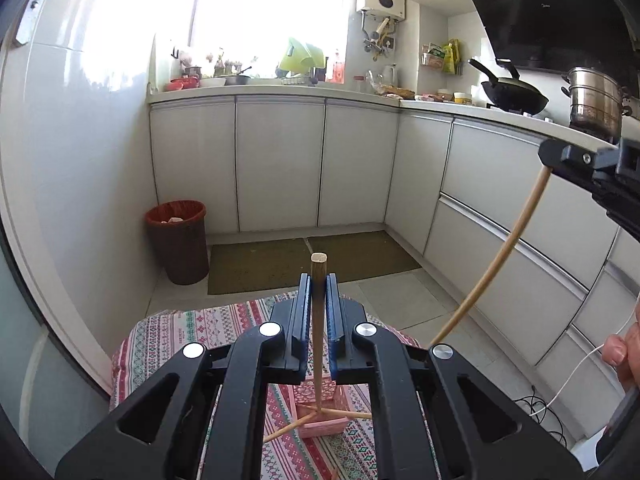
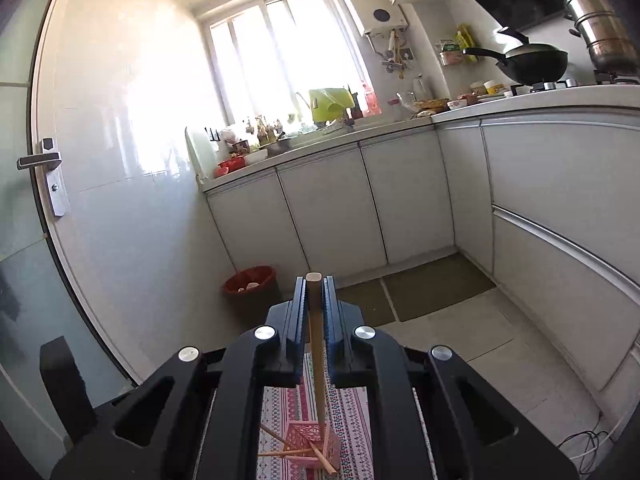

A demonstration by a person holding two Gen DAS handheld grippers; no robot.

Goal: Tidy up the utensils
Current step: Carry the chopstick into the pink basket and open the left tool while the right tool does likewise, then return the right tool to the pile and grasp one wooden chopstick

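Note:
My left gripper (image 1: 319, 286) is shut on a wooden chopstick (image 1: 319, 320) that stands upright between its blue pads, high above the table. Below it a pink lattice holder (image 1: 320, 412) sits on the patterned tablecloth (image 1: 168, 344), with loose chopsticks (image 1: 280, 434) lying against it. At the right edge of the left wrist view, my right gripper (image 1: 554, 160) holds a second chopstick (image 1: 500, 252) that hangs down. In the right wrist view, my right gripper (image 2: 314, 286) is shut on that chopstick (image 2: 317, 360), over the pink holder (image 2: 316, 440), where several chopsticks (image 2: 322, 460) lie across it.
A red-lined waste bin (image 1: 178, 240) stands by the wall left of a brown floor mat (image 1: 312, 260). White cabinets (image 1: 280, 160) line the back and right. A wok (image 1: 514, 96) and a steel pot (image 1: 596, 100) sit on the counter. A hand (image 1: 624, 354) and a white cable show at the right.

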